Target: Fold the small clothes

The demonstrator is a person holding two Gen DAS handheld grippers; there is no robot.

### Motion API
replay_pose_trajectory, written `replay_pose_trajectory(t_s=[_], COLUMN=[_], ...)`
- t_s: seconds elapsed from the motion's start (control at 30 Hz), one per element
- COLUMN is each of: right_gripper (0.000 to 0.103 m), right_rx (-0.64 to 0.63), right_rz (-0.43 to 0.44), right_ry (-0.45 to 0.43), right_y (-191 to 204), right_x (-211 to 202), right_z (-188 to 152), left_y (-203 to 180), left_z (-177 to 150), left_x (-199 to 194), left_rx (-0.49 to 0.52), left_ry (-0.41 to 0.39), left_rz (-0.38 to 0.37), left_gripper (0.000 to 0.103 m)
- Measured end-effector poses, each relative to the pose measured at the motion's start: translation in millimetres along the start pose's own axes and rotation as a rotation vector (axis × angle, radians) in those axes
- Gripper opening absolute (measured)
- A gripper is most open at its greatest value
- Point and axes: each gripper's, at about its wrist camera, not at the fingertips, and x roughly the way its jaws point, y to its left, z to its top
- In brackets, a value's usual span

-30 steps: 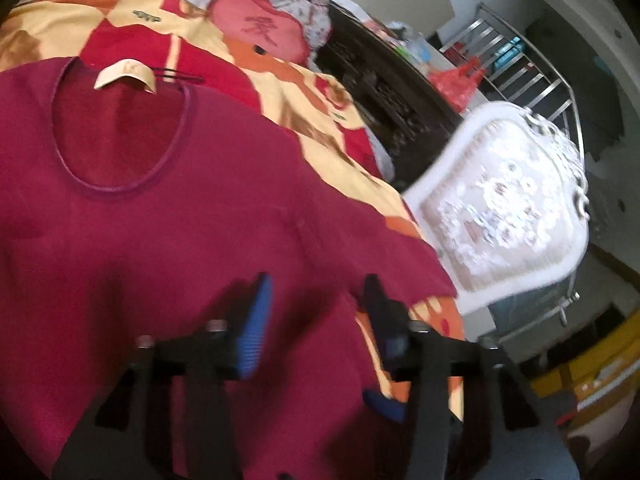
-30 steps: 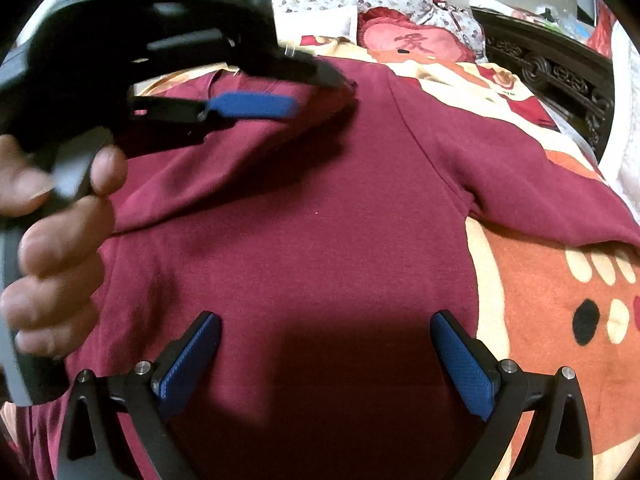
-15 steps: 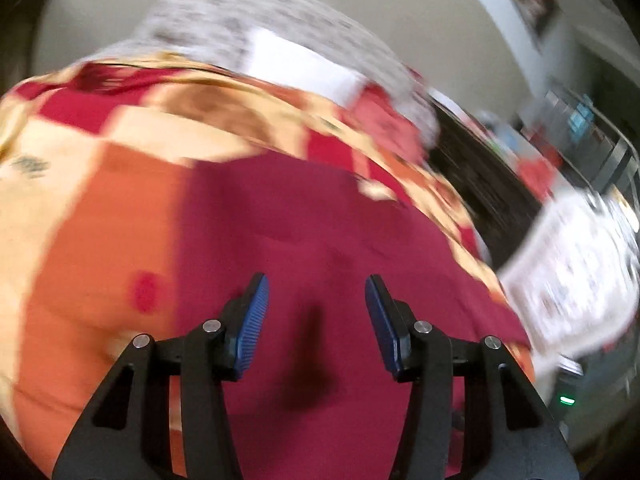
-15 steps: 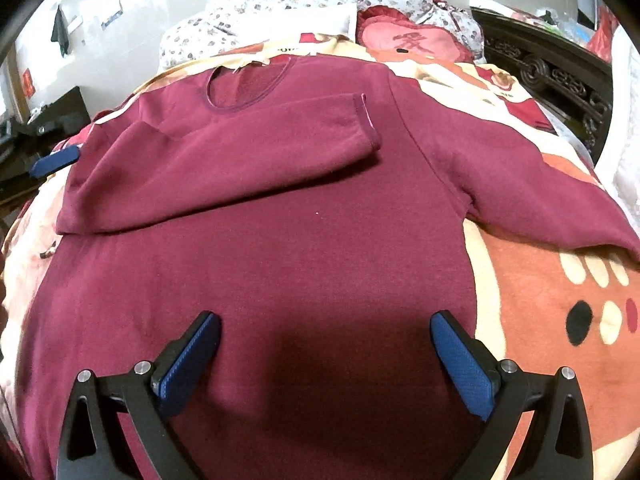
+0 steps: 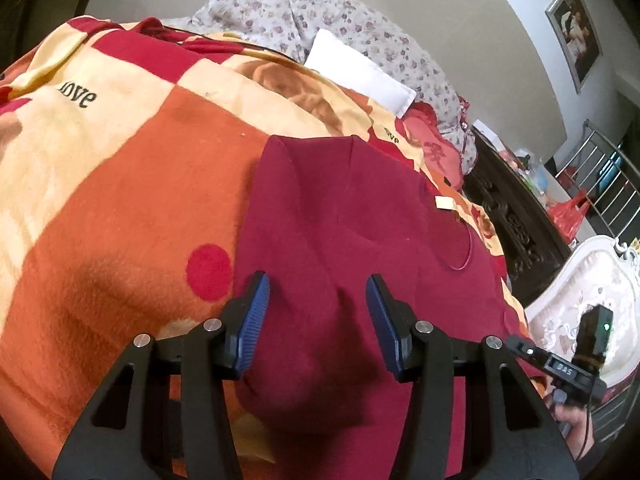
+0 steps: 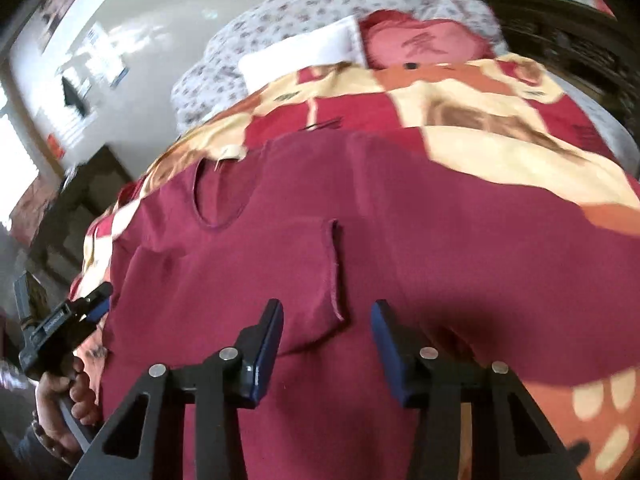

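A maroon sweater lies spread front-up on the bed's patterned blanket, neckline toward the pillows; one sleeve is already folded across the chest, its cuff ending near the middle of the body. The right gripper hangs low over that cuff with its fingers partly open and nothing between them — the cuff end lies just ahead of the gap. The left gripper sits over the sweater's side edge where the folded sleeve turns over at the shoulder, fingers likewise partly open and empty, with the cloth's border just inside its near finger. The other sleeve appears to be still spread out to the side, so the fold looks only partly done. The main risk, as I judge it, is a pinch that takes the wrong layers: closing over the cuff could catch the sleeve alone and drag it off the chest, undoing the fold, or grab the blanket together with the sweater at the edge. Soft knit also bunches easily — a shallow bite could slip and leave a crooked crease.
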Motion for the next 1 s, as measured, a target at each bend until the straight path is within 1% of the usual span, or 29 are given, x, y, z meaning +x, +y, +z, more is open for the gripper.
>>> replay_pose_trajectory(t_s=[0.1,0.13,0.17,0.2,0.23,0.27,0.33,0.43,0.5,0.53,0.6,0.67,0.7,0.77,0.8,0.83,0.9,0.93,1.0], right_gripper=[0.045,0.040,0.034,0.014,0.008,0.008,0.008,0.007,0.007,0.007,0.007,0.008,0.008,0.011,0.012,0.013,0.013,0.013,0.012], right_rx=[-0.006,0.000,0.013,0.036,0.053,0.057,0.043,0.082,0.113,0.134,0.153,0.189,0.197,0.166,0.144,0.098,-0.008,-0.066,-0.120], right_rz=[0.039,0.050,0.056,0.052,0.067,0.076,0.067,0.030,0.021,0.036,0.028,0.019,-0.022,-0.108,-0.122,-0.116,-0.110,-0.119,-0.151], right_ry=[0.041,0.035,0.032,0.038,0.042,0.036,0.021,0.025,0.049,0.070,0.078,0.042,-0.001,-0.111,-0.149,-0.163,-0.115,-0.083,-0.049], right_y=[-2.1,-2.2,-3.4,-6.0,-7.2,-7.8,-7.7,-17.9,-25.6,-29.2,-32.3,-36.8,-36.8,-30.1,-24.1,-12.2,11.9,24.8,37.7], right_x=[18.7,19.1,18.6,17.0,15.1,10.2,-4.2,-19.6,-18.7,-14.7,-12.6,-23.4,-33.0,-56.4,-63.2,-64.6,-50.5,-37.8,-16.1], right_z=[3.9,4.3,4.6,4.7,4.7,3.5,-1.1,-12.2,-20.5,-25.5,-30.4,-29.6,-25.9,-18.0,-14.3,-8.4,-0.4,0.3,-2.3], left_y=[1.1,1.1,1.3,1.4,1.4,0.2,-2.9,-7.5,-11.9,-14.2,-16.3,-20.9,-26.1,-38.0,-44.5,-50.0,-54.2,-52.2,-45.4], left_z=[-0.5,-1.1,-1.1,-0.7,-0.1,0.2,1.7,5.0,6.9,7.9,10.0,11.7,13.0,15.6,17.9,20.2,23.2,24.3,22.6], left_x=[2.8,3.3,3.4,3.4,3.1,3.2,2.3,1.0,3.6,4.6,4.0,1.0,-2.7,-9.1,-10.0,-6.9,5.8,14.3,30.3], left_rx=[0.001,-0.001,-0.002,-0.002,-0.004,-0.001,0.007,0.015,0.028,0.030,0.020,0.033,0.061,0.123,0.152,0.173,0.177,0.157,0.122], left_ry=[-0.001,-0.001,-0.001,0.000,0.000,0.001,0.006,0.011,0.020,0.022,0.026,0.033,0.026,-0.005,-0.020,-0.023,-0.004,0.009,0.044], left_rz=[0.010,0.013,0.016,0.017,0.019,0.022,0.029,0.014,0.014,0.024,0.035,0.053,0.063,0.075,0.080,0.088,0.106,0.114,0.143], left_gripper=[0.050,0.050,0.050,0.050,0.050,0.050,0.050,0.050,0.050,0.050,0.050,0.050,0.050,0.050,0.050,0.050,0.050,0.050,0.050])
